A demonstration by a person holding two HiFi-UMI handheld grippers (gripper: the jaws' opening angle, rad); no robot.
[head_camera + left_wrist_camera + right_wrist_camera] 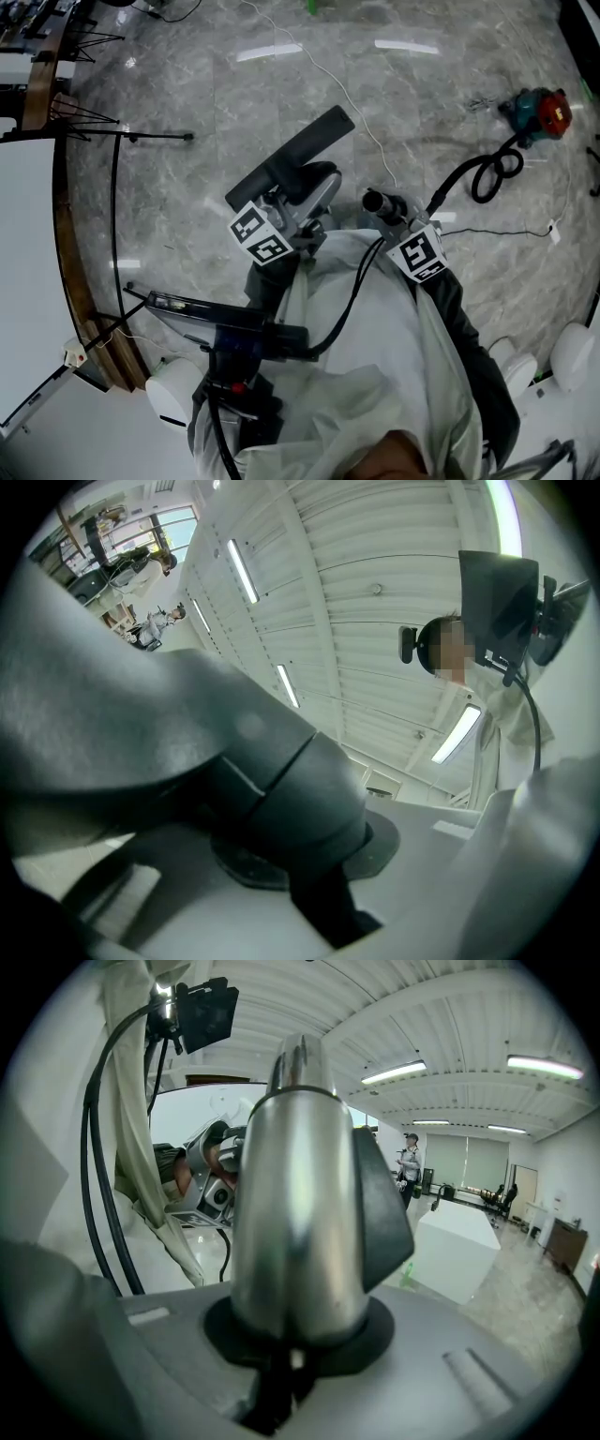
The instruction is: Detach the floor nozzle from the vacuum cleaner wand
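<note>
In the left gripper view, the floor nozzle (272, 789) is being blurred into a dark mass running from nine o'clock to the centre, and the tips of the left gripper (305, 883) are being covered by it at six o'clock. In the right gripper view, the inner faces of the right gripper (291, 1349) are being masked by the wand (295, 1194) between them. In the head view, both sets of jaws are being concealed beneath the marker cubes (258, 234); a white surface (23, 281) is being cropped at nine o'clock, a white rounded object (574, 354) at four o'clock.
</note>
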